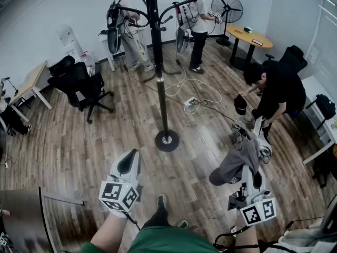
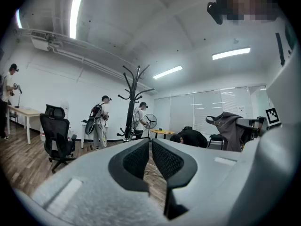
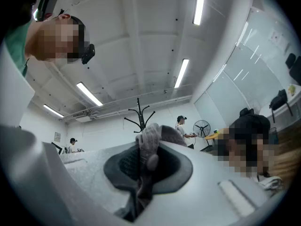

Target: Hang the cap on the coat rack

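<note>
The black coat rack stands mid-room on a round base, its hooks at the top of the head view. It also shows far off in the left gripper view as the coat rack and in the right gripper view as the coat rack. A grey cap hangs from my right gripper, low right of the rack's base. In the right gripper view the right gripper is shut on the cap's fabric. My left gripper is shut and empty, pointing toward the rack; its pads meet.
A person in black crouches to the right, close to the cap. Two people stand behind the rack by a fan and a round table. Black office chairs stand left. Cables lie on the wooden floor beyond the rack.
</note>
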The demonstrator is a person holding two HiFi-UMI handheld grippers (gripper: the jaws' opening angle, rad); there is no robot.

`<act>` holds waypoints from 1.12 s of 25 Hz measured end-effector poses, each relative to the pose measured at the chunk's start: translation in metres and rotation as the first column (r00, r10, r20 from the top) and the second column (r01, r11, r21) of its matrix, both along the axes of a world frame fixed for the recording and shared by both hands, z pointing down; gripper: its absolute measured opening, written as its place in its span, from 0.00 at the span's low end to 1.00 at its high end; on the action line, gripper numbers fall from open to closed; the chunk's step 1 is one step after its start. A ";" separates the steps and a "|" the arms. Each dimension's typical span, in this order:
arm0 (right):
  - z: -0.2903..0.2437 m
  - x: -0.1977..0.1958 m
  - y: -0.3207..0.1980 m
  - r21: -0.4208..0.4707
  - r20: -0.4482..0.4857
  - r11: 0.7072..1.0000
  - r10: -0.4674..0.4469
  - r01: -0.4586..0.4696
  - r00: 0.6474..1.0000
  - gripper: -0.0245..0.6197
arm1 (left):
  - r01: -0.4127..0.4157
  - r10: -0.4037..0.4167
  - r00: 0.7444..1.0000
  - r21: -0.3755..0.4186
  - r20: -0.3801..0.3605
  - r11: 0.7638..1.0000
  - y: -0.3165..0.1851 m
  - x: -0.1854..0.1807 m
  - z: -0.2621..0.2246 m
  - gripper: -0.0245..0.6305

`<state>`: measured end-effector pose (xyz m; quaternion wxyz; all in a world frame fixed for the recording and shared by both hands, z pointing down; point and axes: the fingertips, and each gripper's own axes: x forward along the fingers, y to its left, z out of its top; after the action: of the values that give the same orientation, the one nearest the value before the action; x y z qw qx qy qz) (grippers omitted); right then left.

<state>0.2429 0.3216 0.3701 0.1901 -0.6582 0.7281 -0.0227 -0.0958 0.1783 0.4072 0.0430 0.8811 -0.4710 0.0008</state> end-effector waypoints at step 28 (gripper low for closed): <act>-0.007 -0.005 -0.039 -0.004 0.002 1.000 -0.015 0.015 1.000 0.08 | 0.081 -0.080 0.997 0.031 -0.011 0.996 -0.013 -0.044 -0.013 0.08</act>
<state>0.2376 0.2828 0.3636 0.1893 -0.6532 0.7327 -0.0262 -0.1401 0.1650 0.3938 0.0315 0.8619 -0.5059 -0.0127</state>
